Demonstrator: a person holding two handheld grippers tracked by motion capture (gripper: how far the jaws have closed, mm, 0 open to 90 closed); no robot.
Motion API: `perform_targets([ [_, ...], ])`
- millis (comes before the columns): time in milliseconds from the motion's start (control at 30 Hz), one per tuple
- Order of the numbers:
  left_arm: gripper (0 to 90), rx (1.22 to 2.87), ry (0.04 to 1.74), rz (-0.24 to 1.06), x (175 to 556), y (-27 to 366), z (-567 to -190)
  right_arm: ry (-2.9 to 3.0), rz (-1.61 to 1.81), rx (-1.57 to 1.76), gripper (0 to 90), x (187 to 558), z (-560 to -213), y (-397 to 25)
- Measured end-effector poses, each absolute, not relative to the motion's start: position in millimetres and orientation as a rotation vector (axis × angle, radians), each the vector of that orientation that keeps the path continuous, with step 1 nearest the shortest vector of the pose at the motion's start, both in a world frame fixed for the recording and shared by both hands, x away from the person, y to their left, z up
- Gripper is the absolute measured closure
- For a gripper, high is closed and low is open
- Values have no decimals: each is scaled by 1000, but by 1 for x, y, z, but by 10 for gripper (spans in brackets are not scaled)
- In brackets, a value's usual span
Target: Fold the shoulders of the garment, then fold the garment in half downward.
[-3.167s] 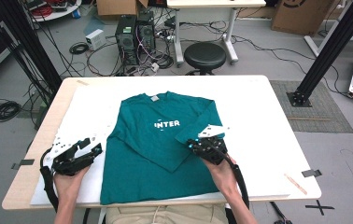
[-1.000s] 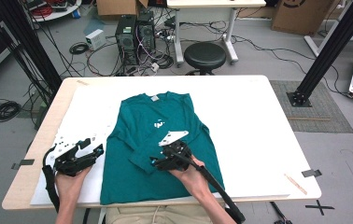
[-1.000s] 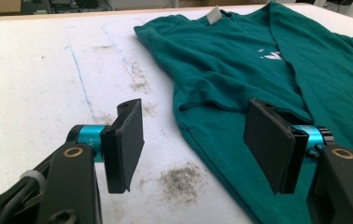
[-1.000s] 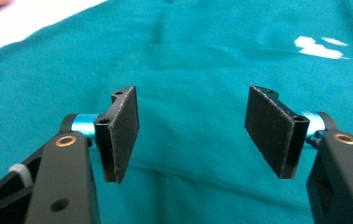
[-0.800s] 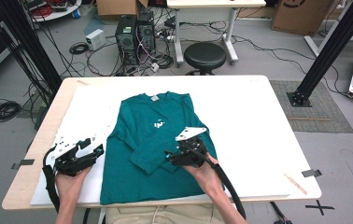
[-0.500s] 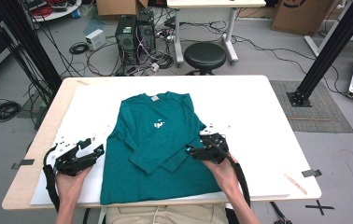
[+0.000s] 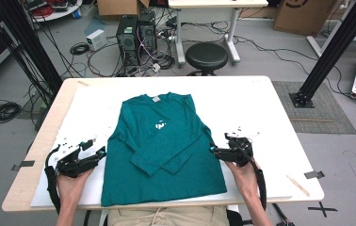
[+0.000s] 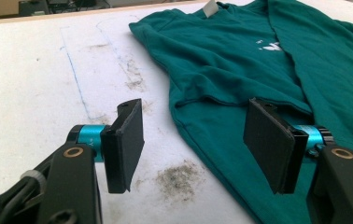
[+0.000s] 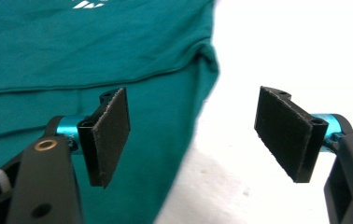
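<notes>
A teal long-sleeved shirt (image 7: 159, 141) with a small white logo lies flat on the white table (image 7: 261, 108), both sleeves folded in across its chest. My left gripper (image 7: 98, 154) rests open at the shirt's left edge; in the left gripper view its jaws straddle that edge of the shirt (image 8: 240, 60) with nothing held. My right gripper (image 7: 214, 149) stands open at the shirt's right side. In the right gripper view its left pad hangs over the shirt (image 9: 95, 51) and its right pad over bare table.
Dark smudges and a faint blue line mark the table top (image 8: 72, 70) left of the shirt. A strip of tape (image 7: 297, 185) lies near the front right corner. Beyond the far edge stand a black stool (image 7: 206, 55) and computer towers (image 7: 136, 30).
The right sleeve, which lay out to the side, now lies folded across the chest over the logo. My right gripper carried it in, let go and drew back to the shirt's right edge. The left gripper stayed put.
</notes>
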State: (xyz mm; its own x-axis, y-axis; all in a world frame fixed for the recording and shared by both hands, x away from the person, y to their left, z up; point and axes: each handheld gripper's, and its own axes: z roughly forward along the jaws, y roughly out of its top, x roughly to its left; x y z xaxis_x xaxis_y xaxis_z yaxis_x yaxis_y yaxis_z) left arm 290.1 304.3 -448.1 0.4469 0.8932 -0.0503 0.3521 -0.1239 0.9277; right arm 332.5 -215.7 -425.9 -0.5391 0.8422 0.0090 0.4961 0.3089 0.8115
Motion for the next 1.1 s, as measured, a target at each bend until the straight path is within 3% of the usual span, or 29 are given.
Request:
perform_targets([
  [700, 398, 1730, 1111, 680, 294, 298, -441, 2154, 1092, 1238, 276, 336, -431, -227],
  [1100, 420, 1780, 1110, 652, 301, 292, -439, 2211, 1057, 1231, 347, 337, -434, -223],
])
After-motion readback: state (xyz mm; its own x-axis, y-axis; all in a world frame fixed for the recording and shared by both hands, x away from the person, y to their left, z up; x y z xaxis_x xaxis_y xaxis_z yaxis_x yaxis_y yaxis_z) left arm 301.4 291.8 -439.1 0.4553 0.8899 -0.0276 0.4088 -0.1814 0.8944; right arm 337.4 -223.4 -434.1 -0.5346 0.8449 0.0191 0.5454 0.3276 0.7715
